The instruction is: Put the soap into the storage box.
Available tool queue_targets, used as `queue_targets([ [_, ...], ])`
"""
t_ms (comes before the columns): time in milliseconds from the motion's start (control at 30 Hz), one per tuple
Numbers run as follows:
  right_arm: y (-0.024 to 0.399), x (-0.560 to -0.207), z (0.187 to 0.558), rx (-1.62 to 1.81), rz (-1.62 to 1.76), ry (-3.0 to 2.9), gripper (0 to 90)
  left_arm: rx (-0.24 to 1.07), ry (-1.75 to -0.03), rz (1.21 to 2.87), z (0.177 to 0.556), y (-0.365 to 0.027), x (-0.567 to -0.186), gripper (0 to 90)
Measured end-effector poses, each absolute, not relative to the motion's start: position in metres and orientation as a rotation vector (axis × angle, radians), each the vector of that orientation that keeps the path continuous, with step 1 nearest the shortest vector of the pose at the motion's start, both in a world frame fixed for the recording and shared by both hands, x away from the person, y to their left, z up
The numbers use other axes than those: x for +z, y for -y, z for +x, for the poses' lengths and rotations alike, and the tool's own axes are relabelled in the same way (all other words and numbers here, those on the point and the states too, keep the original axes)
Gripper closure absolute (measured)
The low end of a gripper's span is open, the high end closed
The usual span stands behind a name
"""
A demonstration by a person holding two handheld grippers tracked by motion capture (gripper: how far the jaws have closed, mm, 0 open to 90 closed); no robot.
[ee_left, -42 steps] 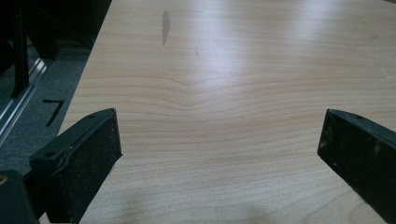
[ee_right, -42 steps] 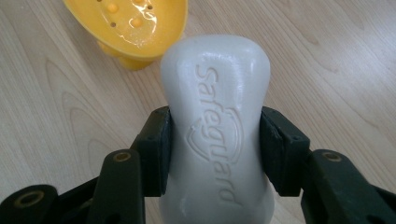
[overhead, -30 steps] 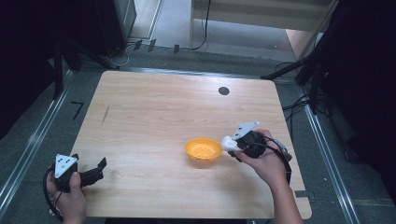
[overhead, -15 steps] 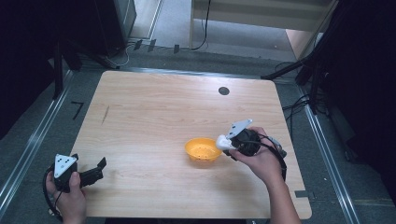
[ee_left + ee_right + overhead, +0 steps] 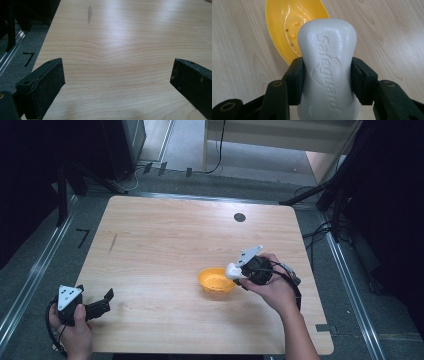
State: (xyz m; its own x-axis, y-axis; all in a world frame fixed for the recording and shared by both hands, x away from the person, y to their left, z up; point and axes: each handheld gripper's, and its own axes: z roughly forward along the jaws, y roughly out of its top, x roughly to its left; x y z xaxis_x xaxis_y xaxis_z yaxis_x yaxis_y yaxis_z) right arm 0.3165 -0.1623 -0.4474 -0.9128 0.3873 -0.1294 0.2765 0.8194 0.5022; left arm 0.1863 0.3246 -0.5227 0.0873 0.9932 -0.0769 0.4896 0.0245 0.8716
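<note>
White moulded soap bar (image 5: 328, 67) clamped at waist by right gripper (image 5: 327, 80), hanging above table at rim of shallow yellow plastic soap dish (image 5: 216, 280), dish at 9 o'clock of gripper in high view. Likely step: place bar in dish. Centre over drain holes, lower flat, then release. Left gripper (image 5: 117, 77) idle at wooden table (image 5: 165, 245) edge, 7 o'clock; jaws wide, holding nothing.

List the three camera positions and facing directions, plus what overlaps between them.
High view: above the person's side, looking forward and down on the table; both forearms and hands enter from the bottom.
Left gripper view: rides the left claw, looking across bare wood, jaws apart.
Right gripper view: rides the right claw, looking down at the soap bar it clamps, over the yellow dish.
Shared: high and right views both show dish and soap.
</note>
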Motion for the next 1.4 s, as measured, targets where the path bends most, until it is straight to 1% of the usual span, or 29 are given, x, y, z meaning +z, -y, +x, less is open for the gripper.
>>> queue_targets([
  [1400,0.113,-0.456,0.324,0.73,0.339,-2.819,50.4,0.793,-1.515,1.573,0.187,-0.326,-0.523,0.0],
])
